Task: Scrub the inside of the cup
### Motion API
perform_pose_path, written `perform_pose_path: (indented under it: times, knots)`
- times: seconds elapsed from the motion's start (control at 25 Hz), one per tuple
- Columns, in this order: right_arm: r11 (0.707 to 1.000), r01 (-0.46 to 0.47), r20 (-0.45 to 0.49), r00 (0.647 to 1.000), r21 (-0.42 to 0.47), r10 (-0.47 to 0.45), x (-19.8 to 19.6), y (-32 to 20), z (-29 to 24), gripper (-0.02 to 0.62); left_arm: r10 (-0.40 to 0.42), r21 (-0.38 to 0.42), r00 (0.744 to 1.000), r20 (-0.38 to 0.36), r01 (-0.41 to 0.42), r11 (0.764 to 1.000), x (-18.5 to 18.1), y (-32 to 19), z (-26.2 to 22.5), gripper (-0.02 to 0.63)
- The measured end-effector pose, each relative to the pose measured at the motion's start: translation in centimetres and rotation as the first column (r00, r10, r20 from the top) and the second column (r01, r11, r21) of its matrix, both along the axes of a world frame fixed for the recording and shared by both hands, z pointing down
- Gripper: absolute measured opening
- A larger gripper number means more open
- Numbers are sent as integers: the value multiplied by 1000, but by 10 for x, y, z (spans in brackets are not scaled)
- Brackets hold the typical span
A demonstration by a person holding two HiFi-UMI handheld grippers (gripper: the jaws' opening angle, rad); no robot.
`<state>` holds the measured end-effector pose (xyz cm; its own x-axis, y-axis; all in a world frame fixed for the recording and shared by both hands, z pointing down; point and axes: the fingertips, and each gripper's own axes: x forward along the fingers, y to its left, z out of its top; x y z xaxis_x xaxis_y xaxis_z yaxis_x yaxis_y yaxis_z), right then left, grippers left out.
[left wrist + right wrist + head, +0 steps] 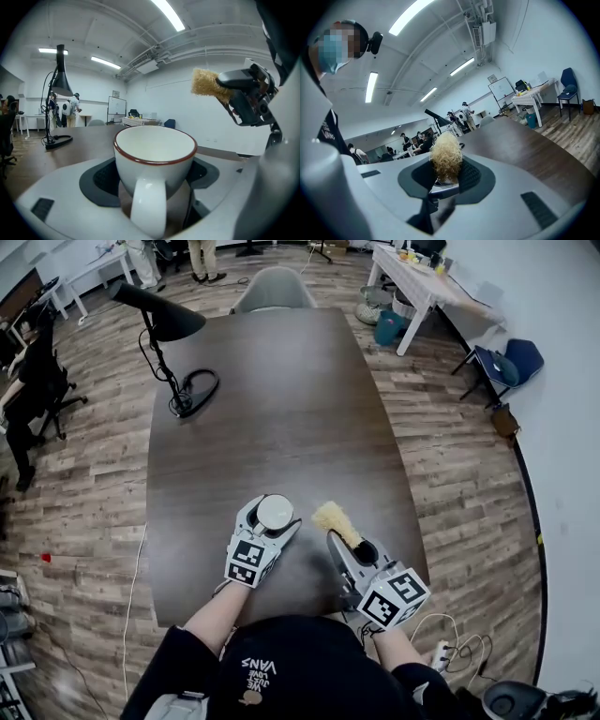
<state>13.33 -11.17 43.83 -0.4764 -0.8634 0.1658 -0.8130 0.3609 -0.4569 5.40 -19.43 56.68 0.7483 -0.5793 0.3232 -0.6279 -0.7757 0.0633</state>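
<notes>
Left gripper (274, 515) has its jaws closed on a white cup (154, 159), one jaw on each side of the body. The cup sits upright, with its handle turned back toward the person and a red-brown line round its rim. What shows of its inside is plain white. It is held over the near end of the dark wooden table (281, 409); whether it rests on the top, I cannot tell. Just to its right, apart from it and outside the rim, is a yellow fibrous scrubber (335, 519). The right gripper (350, 542) has its jaws clamped on the scrubber's base, with the tuft sticking out past them toward the cup. Farther up the table on the left stands a black desk lamp (159, 324). A grey chair (274, 287) is at the far end.
</notes>
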Motion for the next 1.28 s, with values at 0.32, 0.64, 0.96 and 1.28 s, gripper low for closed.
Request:
perform_pose_path:
  times: [0.32,0.64,0.96,1.28]
  knots:
    - [999,-3,-11,1000,-33,2,4,5,11,98,-31,-44,999,15,32,999,0,-10,39,408]
    - [998,-14,-25,1000,-61,12,8,3,19,98,-16,-53,999,41,18,998,5,-15,51,408]
    - [998,-16,-27,1000,-68,14,10,5,20,98,-14,-70,999,42,17,997,10,-16,61,408]
    - [997,-14,-25,1000,-72,12,12,8,21,98,-22,-62,998,53,25,998,13,-17,64,408]
